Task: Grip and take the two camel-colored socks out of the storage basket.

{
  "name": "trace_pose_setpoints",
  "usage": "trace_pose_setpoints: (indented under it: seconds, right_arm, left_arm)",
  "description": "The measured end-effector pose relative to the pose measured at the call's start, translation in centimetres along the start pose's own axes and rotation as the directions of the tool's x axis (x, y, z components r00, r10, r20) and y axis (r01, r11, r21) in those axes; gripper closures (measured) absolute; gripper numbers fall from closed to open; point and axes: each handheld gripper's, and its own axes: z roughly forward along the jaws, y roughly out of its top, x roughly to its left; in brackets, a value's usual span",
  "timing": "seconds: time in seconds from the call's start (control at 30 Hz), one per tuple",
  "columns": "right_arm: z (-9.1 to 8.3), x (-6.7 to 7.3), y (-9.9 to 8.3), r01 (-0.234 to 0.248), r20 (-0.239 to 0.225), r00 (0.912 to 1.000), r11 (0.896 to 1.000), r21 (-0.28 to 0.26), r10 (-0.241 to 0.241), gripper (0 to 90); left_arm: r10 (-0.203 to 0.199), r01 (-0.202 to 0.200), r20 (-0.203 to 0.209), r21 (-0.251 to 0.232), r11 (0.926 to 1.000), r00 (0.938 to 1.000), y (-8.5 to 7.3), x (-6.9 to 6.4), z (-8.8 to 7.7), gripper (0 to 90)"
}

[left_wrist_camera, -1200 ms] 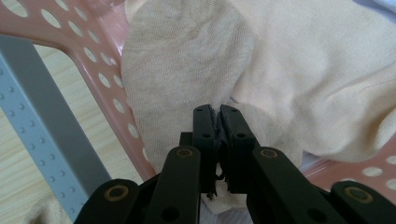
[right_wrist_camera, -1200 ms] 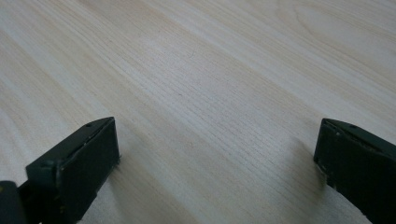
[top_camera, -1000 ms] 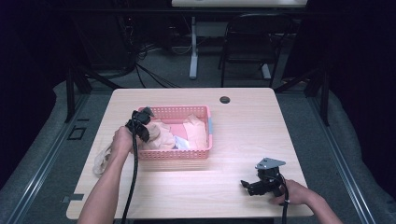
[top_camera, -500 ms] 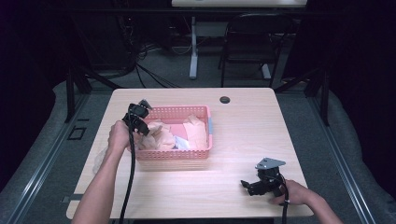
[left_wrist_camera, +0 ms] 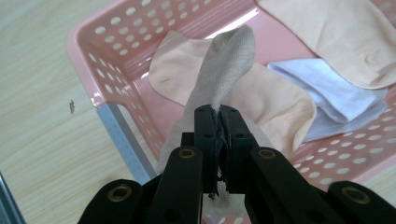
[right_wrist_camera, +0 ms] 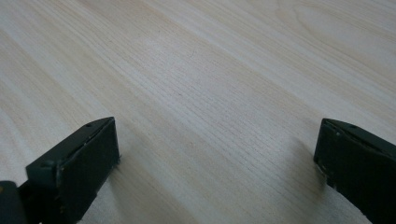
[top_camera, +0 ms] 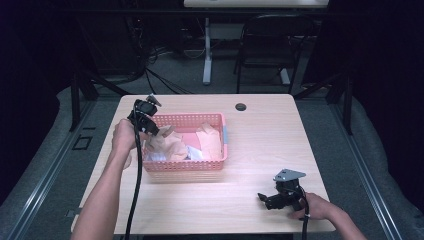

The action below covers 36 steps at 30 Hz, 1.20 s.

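Several cloths [left_wrist_camera: 280, 100] in pink basket [left_wrist_camera: 100, 70], one between left gripper [left_wrist_camera: 219, 112] fingers.

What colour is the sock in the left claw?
Greyish beige sock, darker than the peach ones under it; the left gripper view shows it best.

A beige-grey sock [left_wrist_camera: 229, 60] of ribbed knit hangs pinched between the shut jaws of the left tool [left_wrist_camera: 218, 114], lifted over the left end of the pink perforated basket [left_wrist_camera: 109, 65]. Its free end droops down toward the peach cloth [left_wrist_camera: 275, 100] lying in the basket. In the high view the sock [top_camera: 161, 137] dangles just inside the basket's left wall [top_camera: 146, 159].
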Motion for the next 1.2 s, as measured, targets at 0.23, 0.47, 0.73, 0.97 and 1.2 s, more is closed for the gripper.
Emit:
trace_pose_setpoints:
  seconds: [0.23,0.47,0.73,0.97,1.2]
  right_arm:
    - [0.0,0.0,0.0,0.000,0.000,1.0000,1.000,0.000,0.000,0.0]
    - [0.0,0.0,0.0,-0.003,-0.002,1.0000,1.000,-0.004,0.003,0.0]
    - [0.1,0.0,0.0,-0.006,-0.003,1.0000,1.000,-0.009,0.006,0.0]
    - [0.1,0.0,0.0,-0.006,-0.002,1.0000,1.000,-0.009,0.006,0.0]
    - [0.1,0.0,0.0,-0.004,-0.002,1.0000,1.000,-0.007,0.004,0.0]
  left_arm:
    - [-0.009,0.009,0.001,-0.027,0.9996,1.0000,0.5,0.4,-2.0,86.5]
    - [-0.009,0.009,-0.001,-0.055,0.9984,1.0000,0.6,0.6,-4.0,86.4]
    - [-0.021,0.020,-0.011,-0.086,0.9961,0.9997,0.0,1.8,-6.1,86.4]
    - [-0.049,0.047,-0.014,-0.113,0.9924,0.9987,-0.8,3.0,-7.2,86.5]
    - [-0.062,0.058,-0.027,-0.131,0.9897,0.9977,-1.7,3.4,-8.7,86.4]
